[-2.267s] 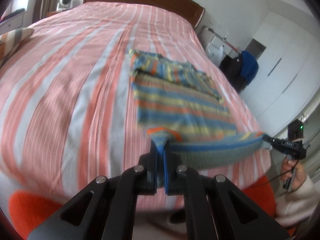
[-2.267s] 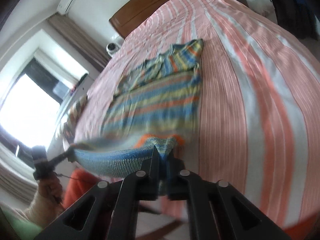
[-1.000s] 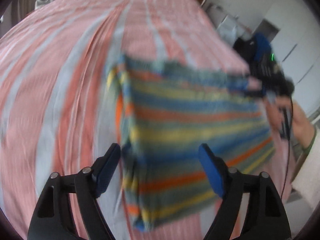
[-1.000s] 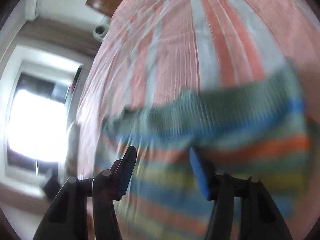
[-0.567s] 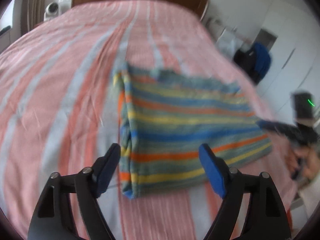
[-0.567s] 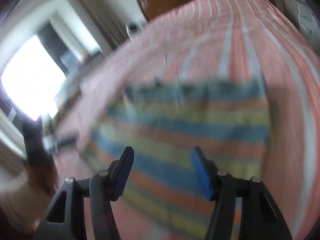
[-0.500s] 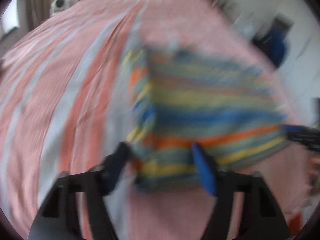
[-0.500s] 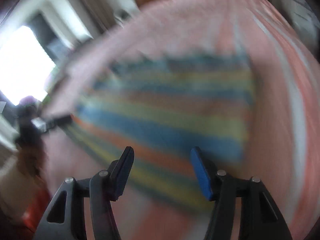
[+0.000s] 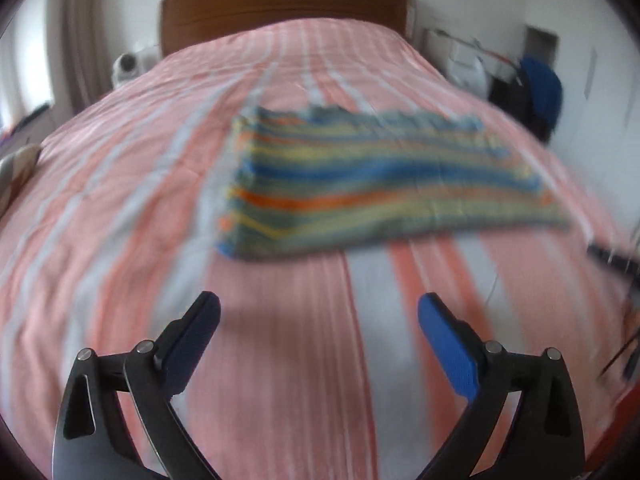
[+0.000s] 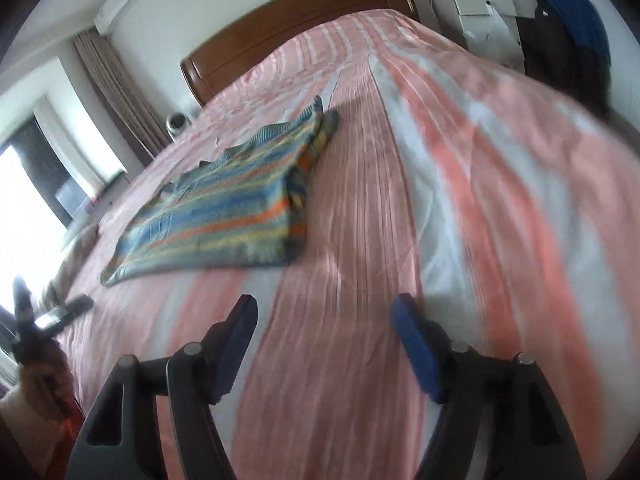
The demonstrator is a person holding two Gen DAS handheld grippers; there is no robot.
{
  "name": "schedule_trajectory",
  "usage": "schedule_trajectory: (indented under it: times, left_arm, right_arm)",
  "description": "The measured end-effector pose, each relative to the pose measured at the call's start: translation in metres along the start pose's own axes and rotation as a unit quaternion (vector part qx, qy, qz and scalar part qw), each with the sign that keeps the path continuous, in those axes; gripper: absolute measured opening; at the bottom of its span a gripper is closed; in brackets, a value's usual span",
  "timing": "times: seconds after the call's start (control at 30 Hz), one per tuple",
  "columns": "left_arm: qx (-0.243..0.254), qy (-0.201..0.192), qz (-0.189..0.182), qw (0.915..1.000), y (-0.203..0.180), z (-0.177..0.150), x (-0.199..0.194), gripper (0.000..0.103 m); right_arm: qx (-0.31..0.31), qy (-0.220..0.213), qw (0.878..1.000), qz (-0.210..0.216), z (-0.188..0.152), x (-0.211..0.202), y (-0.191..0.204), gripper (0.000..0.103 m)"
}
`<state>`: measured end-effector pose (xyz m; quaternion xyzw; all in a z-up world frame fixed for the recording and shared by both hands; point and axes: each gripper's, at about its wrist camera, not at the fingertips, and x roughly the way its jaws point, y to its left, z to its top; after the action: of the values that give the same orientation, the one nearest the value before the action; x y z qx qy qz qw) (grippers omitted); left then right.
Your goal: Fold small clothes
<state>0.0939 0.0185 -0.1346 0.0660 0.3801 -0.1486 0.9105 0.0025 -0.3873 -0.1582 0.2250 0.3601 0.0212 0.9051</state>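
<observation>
So the striped knit top (image 10: 224,208) is lying flat on the bed, folded over into a wide rectangle. Stripes are blue, orange, yellow and grey-green. One side shows a thick doubled fold edge, with layers stacked there. Nothing's touching it.

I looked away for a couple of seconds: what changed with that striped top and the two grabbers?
Both grippers, left and right, had pinched the striped top's near hem; they carried it over toward the headboard, let go and pulled back open. The top now lies folded on the bedspread, which stayed as it was.
</observation>
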Motion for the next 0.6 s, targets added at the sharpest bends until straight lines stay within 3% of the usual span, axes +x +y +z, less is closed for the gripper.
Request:
schedule_trajectory:
  times: [0.1,0.27,0.6]
  left_arm:
    - [0.003,-0.044,-0.001,0.999,0.001,-0.016,-0.003,0.1]
    - [-0.003,-0.043,-0.01,0.999,0.002,-0.015,-0.003,0.101]
    - [0.005,-0.05,0.01,0.9987,-0.007,-0.021,-0.005,0.102]
  right_arm:
    - [0.012,-0.026,0.999,0.027,-0.001,-0.005,-0.006,0.07]
    - [0.017,-0.039,0.998,0.043,-0.006,-0.006,-0.008,0.071]
    - [0.013,-0.045,0.998,0.042,-0.008,-0.008,-0.008,0.07]
